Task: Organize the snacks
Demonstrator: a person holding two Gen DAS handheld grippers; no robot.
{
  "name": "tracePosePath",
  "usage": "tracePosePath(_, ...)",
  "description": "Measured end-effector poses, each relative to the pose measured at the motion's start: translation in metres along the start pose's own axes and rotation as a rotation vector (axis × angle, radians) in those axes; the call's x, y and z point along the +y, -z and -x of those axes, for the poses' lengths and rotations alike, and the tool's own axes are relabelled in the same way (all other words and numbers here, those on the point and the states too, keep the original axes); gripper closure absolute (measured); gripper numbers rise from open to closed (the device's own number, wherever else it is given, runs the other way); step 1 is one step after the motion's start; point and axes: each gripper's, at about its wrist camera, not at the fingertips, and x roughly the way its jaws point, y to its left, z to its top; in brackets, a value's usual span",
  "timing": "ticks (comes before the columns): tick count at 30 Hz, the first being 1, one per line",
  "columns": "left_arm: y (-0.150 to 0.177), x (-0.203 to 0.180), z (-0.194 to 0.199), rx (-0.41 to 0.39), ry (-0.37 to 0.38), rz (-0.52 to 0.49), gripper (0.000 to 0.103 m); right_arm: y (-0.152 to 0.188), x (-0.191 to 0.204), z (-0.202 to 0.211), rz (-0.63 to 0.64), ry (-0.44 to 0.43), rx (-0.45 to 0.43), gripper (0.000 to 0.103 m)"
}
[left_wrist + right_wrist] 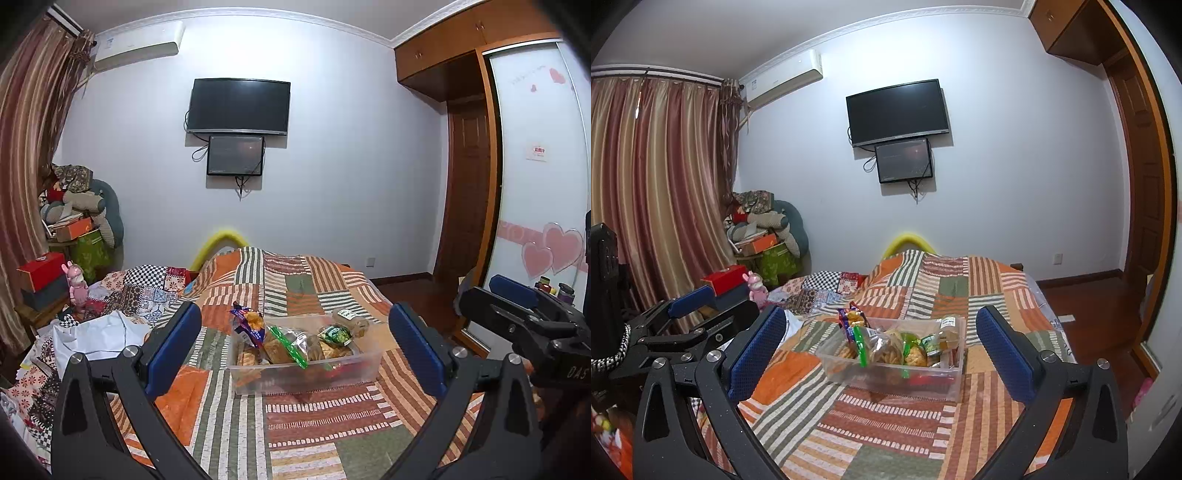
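Note:
A clear plastic bin [303, 373] full of snack packets sits on the patchwork bedspread [295, 424]. A purple and orange packet [249, 325] sticks up at its left end, and a green-edged clear bag [288, 343] lies in the middle. My left gripper [295, 347] is open and empty, held above the bed in front of the bin. The right gripper's body [524, 321] shows at the right. In the right wrist view the bin [894, 365] sits ahead, and my right gripper [882, 350] is open and empty. The left gripper [698, 314] shows at the left.
Loose fabric and white paper [92, 332] lie on the bed's left side. A red box [40, 271] and a pink toy [75, 282] stand by the curtain. A wardrobe [535, 184] stands to the right, over a wooden floor [1089, 314].

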Motion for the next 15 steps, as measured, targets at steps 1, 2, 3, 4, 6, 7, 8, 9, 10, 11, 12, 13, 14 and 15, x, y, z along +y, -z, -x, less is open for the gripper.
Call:
tracePosePath(1, 0.0, 0.0, 0.0001, 0.0, 0.001, 0.0, 0.0, 0.0002, 0.0, -0.0004, 0.0, 0.0, 0.0, 0.0)
tracePosePath(2, 0.0001, 0.0001, 0.0003, 0.0, 0.001, 0.0, 0.0, 0.0003, -0.0001, -0.0008, 0.001, -0.001, 0.0, 0.0)
tracePosePath(3, -0.0001, 0.0001, 0.0002, -0.001, 0.001, -0.001, 0.0, 0.0002, -0.0001, -0.0008, 0.001, 0.0, 0.0, 0.0)
tracePosePath(4, 0.0, -0.0001, 0.0006, -0.002, 0.002, -0.001, 0.0, 0.0001, 0.0, -0.0005, 0.002, 0.001, 0.001, 0.0)
tracePosePath(6, 0.0, -0.0003, 0.0004, -0.003, 0.007, -0.003, 0.0, -0.0001, -0.0006, -0.0014, 0.002, 0.001, 0.001, 0.0)
tracePosePath(7, 0.0001, -0.0005, 0.0003, -0.003, 0.009, -0.004, 0.0, -0.0004, -0.0006, -0.0009, 0.001, 0.001, 0.0, 0.0)
tracePosePath(8, 0.0003, -0.0007, 0.0004, -0.003, 0.009, -0.005, 0.0, -0.0005, -0.0006, -0.0012, 0.001, 0.001, 0.001, 0.0)
tracePosePath(9, 0.0004, -0.0008, 0.0005, -0.003, 0.009, -0.007, 0.0, -0.0006, -0.0006, -0.0012, 0.001, 0.003, 0.002, 0.0)
tracePosePath(10, 0.0004, -0.0008, 0.0006, -0.004, 0.011, -0.007, 0.0, -0.0004, -0.0006, -0.0011, 0.001, 0.004, 0.002, 0.0)
tracePosePath(11, 0.0005, -0.001, 0.0007, -0.005, 0.012, -0.008, 0.0, -0.0001, -0.0009, -0.0012, 0.001, 0.005, 0.002, 0.0)
tracePosePath(12, 0.0008, -0.0014, 0.001, -0.006, 0.012, -0.009, 0.0, -0.0001, -0.0011, -0.0011, 0.0, 0.005, 0.003, 0.0)
tracePosePath(13, 0.0011, -0.0017, 0.0015, -0.008, 0.012, -0.011, 0.0, -0.0004, -0.0011, -0.0006, -0.001, 0.005, 0.004, 0.0)
tracePosePath(14, 0.0014, -0.0021, 0.0017, -0.01, 0.013, -0.012, 0.0, -0.0003, -0.0018, -0.0009, -0.002, 0.006, 0.004, 0.0)
tracePosePath(15, 0.0013, -0.0024, 0.0024, -0.012, 0.014, -0.013, 0.0, -0.0006, -0.0019, -0.0003, -0.002, 0.008, 0.003, 0.0)
